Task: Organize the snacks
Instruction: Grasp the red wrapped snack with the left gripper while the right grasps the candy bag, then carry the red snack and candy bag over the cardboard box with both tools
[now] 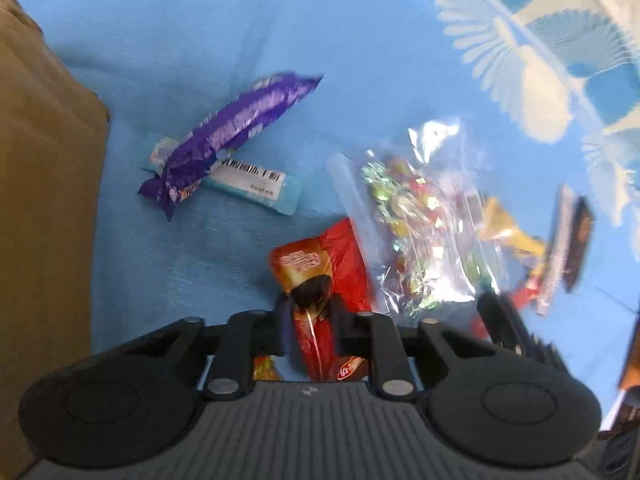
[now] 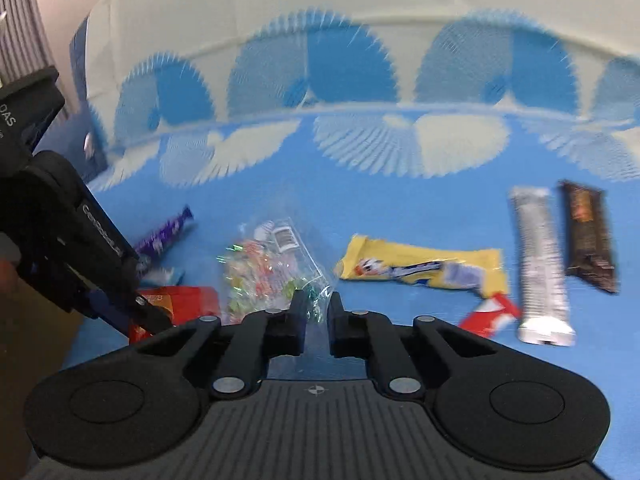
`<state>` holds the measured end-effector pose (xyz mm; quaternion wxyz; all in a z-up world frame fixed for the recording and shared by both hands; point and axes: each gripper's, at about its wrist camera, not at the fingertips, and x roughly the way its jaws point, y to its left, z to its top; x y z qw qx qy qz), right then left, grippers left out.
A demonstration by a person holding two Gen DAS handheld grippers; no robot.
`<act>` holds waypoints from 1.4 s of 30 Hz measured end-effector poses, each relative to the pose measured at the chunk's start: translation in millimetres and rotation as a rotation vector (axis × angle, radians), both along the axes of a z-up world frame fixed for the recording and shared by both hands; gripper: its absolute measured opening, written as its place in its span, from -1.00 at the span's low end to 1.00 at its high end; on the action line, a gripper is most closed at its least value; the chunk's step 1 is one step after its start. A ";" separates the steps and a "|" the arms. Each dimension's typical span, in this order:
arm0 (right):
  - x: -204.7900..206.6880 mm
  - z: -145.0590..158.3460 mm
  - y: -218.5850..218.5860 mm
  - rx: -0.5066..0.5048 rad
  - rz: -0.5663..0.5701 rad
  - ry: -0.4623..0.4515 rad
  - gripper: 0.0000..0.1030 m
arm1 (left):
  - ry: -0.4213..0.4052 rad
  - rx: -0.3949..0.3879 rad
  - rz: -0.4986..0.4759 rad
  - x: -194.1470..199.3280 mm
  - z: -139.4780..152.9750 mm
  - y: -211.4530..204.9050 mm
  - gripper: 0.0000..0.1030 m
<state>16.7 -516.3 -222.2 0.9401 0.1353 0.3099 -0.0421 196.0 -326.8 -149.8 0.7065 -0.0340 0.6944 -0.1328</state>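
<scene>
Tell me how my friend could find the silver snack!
Look on the blue cloth, over on its right side past the yellow packet. The silver snack lies there, long and straight, beside a dark brown bar. It is the only shiny silver-grey wrapper.

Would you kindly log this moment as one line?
left gripper: shut on red packet | right gripper: shut on clear candy bag | box: left
</scene>
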 end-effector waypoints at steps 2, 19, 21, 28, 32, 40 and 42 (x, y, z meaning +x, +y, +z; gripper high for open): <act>-18.6 13.9 1.6 0.018 -0.045 -0.038 -0.96 | -0.033 -0.013 -0.024 -6.0 18.7 3.2 -0.83; -114.0 108.0 65.4 -0.160 -0.173 -0.136 -1.00 | -0.255 -0.156 -0.143 -89.2 123.4 63.3 -0.88; -119.2 120.1 75.6 -0.177 -0.165 -0.146 -1.00 | -0.269 -0.153 -0.140 -95.0 136.3 77.9 -0.88; -132.8 173.5 130.4 -0.211 -0.118 -0.199 -1.00 | -0.388 -0.104 -0.153 -124.5 183.5 148.0 -0.88; -133.8 199.2 174.3 -0.214 -0.063 -0.229 -1.00 | -0.454 -0.064 -0.155 -143.4 196.1 197.1 -0.88; -124.6 223.9 258.1 -0.185 0.077 -0.260 -1.00 | -0.534 -0.025 -0.097 -167.2 203.1 288.2 -0.88; -120.8 224.4 274.6 -0.180 0.100 -0.251 -1.00 | -0.542 -0.020 -0.080 -169.6 202.4 305.8 -0.88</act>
